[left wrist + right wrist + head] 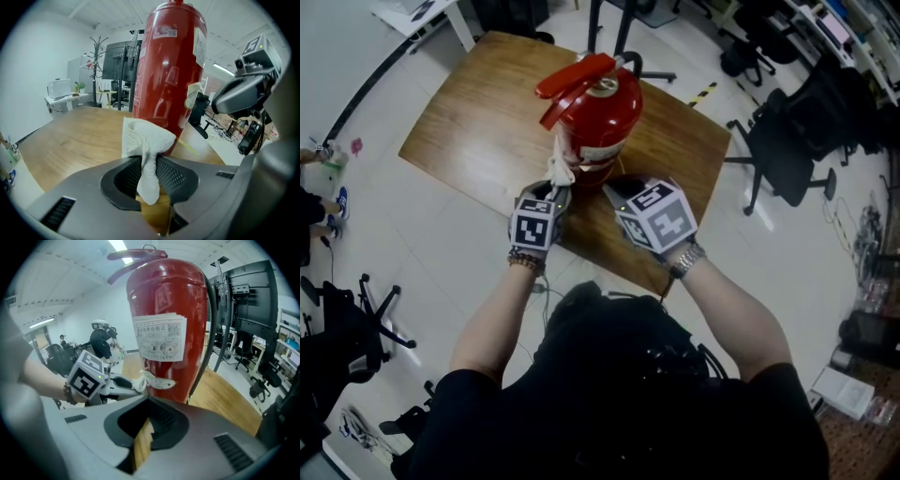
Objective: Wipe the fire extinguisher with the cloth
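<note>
A red fire extinguisher (pixel 598 111) stands upright on a wooden table (pixel 478 122). My left gripper (pixel 557 187) is shut on a white cloth (pixel 560 167), and the cloth lies against the lower left side of the cylinder. In the left gripper view the cloth (pixel 146 140) hangs bunched between the jaws, right in front of the extinguisher (pixel 169 70). My right gripper (pixel 614 190) is shut and empty, close to the cylinder's lower front right. The right gripper view faces the extinguisher's label (pixel 159 338), with the left gripper (pixel 123 384) and the cloth (pixel 138 382) at its left.
A black hose (pixel 207 333) runs down the extinguisher's right side and a white tag (pixel 159 381) hangs low on it. Black office chairs (pixel 792 141) stand right of the table, with another chair base (pixel 375 319) on the floor at left. The table's near edge (pixel 581 258) is just below the grippers.
</note>
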